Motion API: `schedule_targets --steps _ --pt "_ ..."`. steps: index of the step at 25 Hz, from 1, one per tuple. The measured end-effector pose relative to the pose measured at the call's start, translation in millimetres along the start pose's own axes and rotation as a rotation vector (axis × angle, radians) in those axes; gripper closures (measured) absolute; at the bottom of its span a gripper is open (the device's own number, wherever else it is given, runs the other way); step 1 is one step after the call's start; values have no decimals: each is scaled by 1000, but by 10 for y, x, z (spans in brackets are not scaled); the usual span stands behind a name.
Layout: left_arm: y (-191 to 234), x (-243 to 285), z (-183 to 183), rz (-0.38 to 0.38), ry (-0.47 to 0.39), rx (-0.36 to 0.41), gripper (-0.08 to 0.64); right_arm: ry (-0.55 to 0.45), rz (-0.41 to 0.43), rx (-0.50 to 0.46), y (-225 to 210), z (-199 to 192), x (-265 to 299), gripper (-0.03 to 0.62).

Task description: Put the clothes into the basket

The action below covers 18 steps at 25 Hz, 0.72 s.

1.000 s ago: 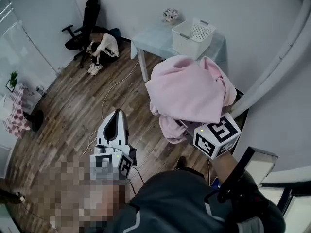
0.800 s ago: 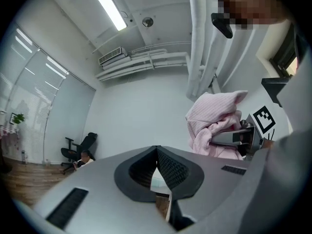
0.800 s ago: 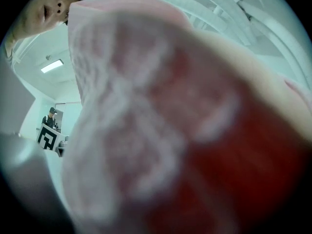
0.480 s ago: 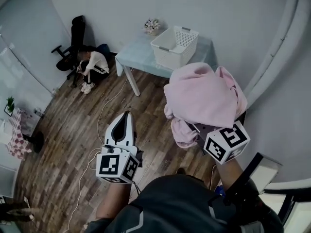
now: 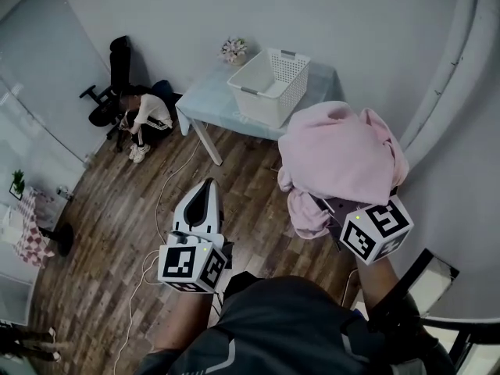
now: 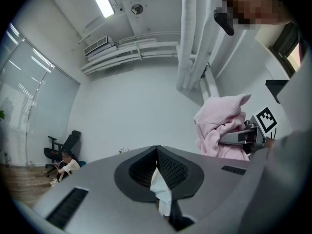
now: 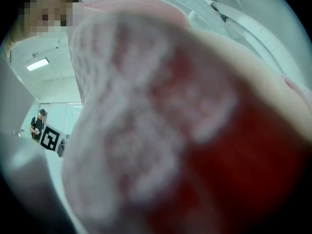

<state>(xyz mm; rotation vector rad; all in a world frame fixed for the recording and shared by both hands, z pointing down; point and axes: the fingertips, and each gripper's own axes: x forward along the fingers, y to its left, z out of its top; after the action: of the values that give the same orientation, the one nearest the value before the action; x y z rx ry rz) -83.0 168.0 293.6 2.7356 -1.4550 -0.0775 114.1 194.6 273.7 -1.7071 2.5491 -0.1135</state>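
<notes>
Pink fleece dominates my head view. The pink garment [image 5: 344, 155] is heaped over the right gripper [image 5: 337, 208], which I judge is clamped on a thick wad of it, and a loose fold hangs below. The basket [image 5: 264, 106] stands on the table [image 5: 201, 104], ahead of the bundle and well apart from it. What I see of its inside looks bare, so nothing is in it yet. The left gripper [image 5: 207, 190] is level beside me, its tips together and carrying nothing.

My worry is the hanging fold. It could snag the basket's rim or drag the light basket across the table, since the basket sits close to the near edge. Most of the cloth only rests on the gripper, so it could also slide off before reaching the basket.

In the left gripper view, the jaws meet at the tip with nothing clamped. A pale sliver shows through the slit behind them, and I cannot tell what it is. The pink bundle hangs off to the right.

In the right gripper view, blurred pink cloth smothers the lens and hides the jaws. That is a second hazard, because I would be aiming over the basket blind on that side and relying on the head view alone.
</notes>
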Motion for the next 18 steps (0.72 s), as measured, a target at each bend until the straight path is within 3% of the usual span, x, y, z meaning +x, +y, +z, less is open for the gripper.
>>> schedule_targets --steps 9,18 --pt "255 679 -112 -34 2 9 551 -9 -28 -25 -413 12 502 249" --pt "921 1621 -56 -91 -1 6 551 -18 -121 -13 -860 93 1431 249"
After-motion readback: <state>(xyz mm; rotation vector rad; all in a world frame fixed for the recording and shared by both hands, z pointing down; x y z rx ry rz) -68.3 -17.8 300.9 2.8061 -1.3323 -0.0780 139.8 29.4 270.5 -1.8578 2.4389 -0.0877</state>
